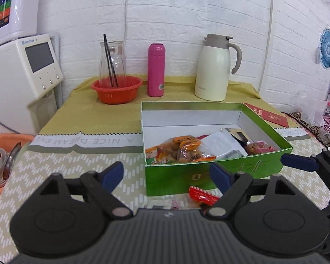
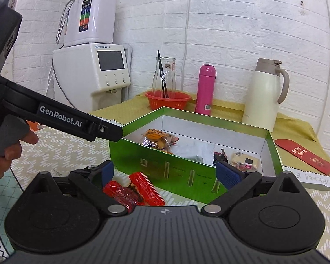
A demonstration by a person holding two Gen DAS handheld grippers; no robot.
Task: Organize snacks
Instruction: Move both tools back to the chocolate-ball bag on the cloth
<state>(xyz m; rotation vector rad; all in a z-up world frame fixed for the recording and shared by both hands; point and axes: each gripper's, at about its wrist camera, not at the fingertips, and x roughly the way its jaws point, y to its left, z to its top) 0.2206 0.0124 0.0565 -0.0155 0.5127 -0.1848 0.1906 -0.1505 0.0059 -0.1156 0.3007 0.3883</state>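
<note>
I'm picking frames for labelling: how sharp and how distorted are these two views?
Left wrist: brick courses bow, red packet near the lens is soft, green box is sharp. Right wrist: the same bowing, red packets fairly crisp, glare on the box's glossy front.

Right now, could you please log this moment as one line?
left claw: open | right claw: open | red snack: outside box

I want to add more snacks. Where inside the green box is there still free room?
The green box is bare along its far wall and far-left corner, behind the orange packets. The near half is crowded with the white pouch and small packets.
</note>
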